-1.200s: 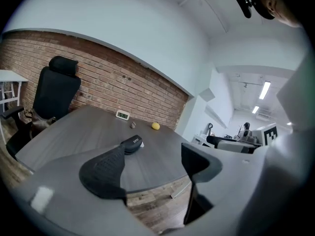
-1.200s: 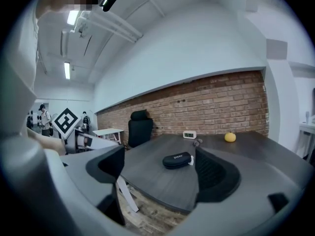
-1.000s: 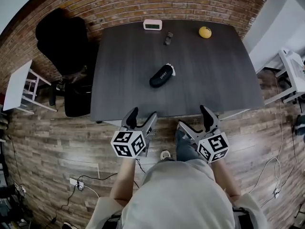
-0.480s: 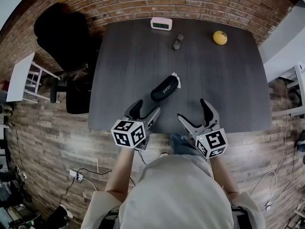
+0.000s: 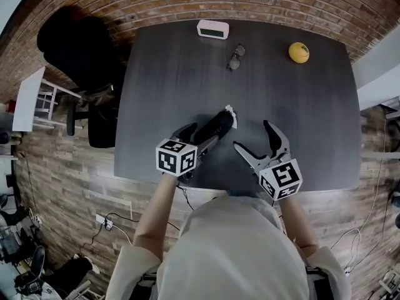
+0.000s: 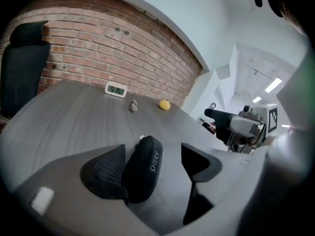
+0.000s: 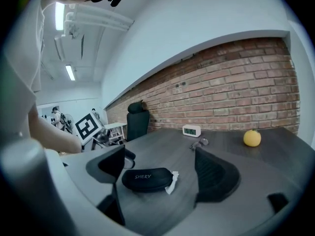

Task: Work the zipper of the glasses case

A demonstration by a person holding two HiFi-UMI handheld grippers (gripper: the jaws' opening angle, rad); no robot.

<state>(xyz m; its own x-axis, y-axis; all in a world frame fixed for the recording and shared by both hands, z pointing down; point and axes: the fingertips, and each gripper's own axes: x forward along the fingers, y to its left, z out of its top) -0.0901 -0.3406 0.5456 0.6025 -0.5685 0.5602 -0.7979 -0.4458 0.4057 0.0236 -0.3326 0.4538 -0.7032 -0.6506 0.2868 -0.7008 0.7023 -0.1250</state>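
Left gripper (image 6: 153,155) stands wide open, straddling the near end of the black glasses case (image 5: 215,124) on the worktop (image 5: 169,74). Right gripper (image 5: 254,136) is wide open, empty, just beside the case.

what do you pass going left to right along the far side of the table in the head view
digital clock → glasses → yellow fruit
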